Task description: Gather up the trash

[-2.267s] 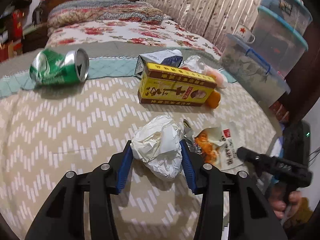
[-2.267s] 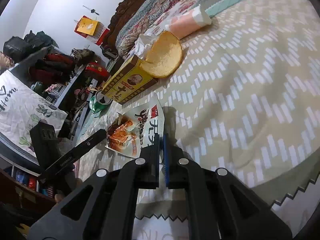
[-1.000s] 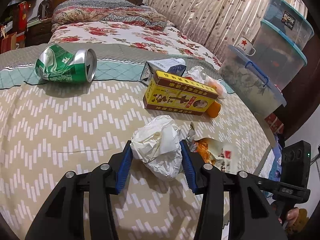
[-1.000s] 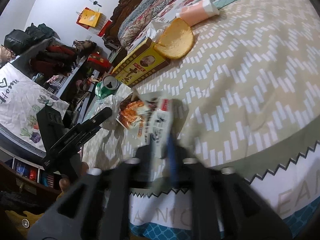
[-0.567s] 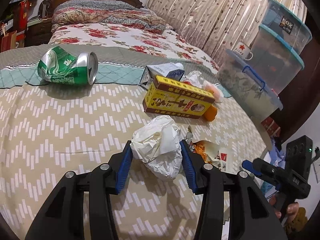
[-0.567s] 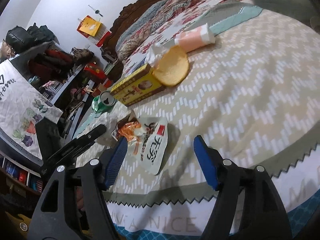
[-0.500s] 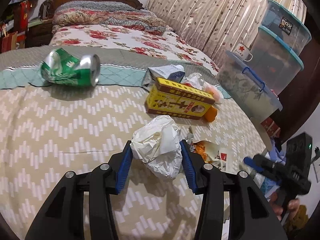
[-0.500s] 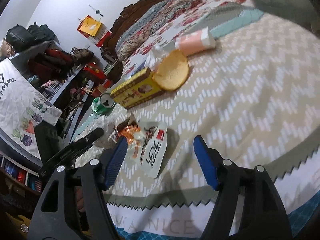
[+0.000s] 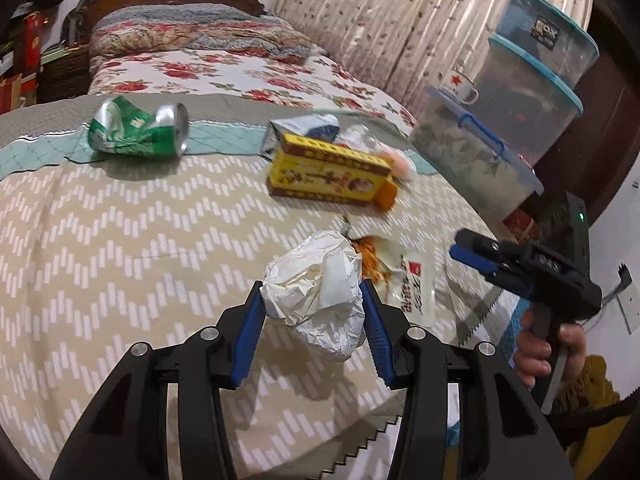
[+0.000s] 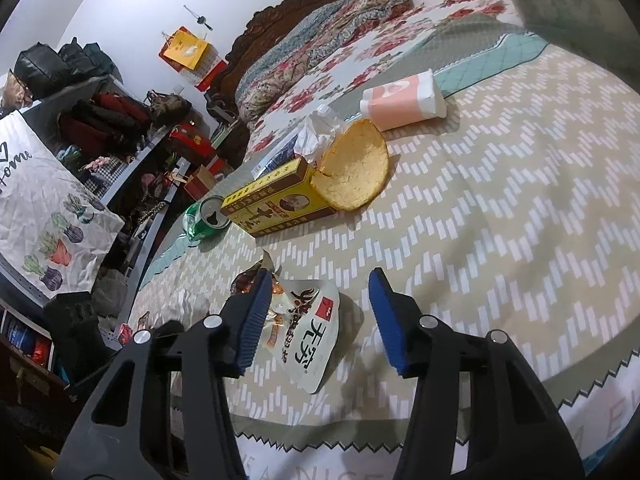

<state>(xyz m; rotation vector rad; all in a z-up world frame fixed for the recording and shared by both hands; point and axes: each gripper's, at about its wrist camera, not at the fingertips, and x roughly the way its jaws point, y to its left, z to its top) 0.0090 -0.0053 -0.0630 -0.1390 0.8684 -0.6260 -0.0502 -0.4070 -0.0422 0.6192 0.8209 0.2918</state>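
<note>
- Left gripper: clamped on a paper wad, blue pads pressed on both flanks; wad lifted off the bed, lumpy, slightly longer along the fingers, lower end hanging toward the camera.
- Right gripper: pads apart and closing, nothing pinched; wrapper flat on the bed under the gap, nearer the left pad, which overlaps its orange end.
- Wrapper: long axis running from the gripper's base forward and to the left; torn orange end ahead, white rounded end back toward the handle, near the zigzag hem of the cover.
- Ahead of the right gripper: yellow box, long axis across the view, one end touching a round cracker; green can just left of the box, open top facing the camera.
- Farther ahead to the right: pink carton on its side, long axis across, well apart from the cracker.
- In the left wrist view: can crushed, lying on its side far ahead to the left; box ahead, slightly right.
- Open room: bare chevron cover right of the right gripper and left of the left one; bed edge close behind both.
- Stacked bins beyond the bed's right edge in the left view; a hand on the right gripper's handle there.
</note>
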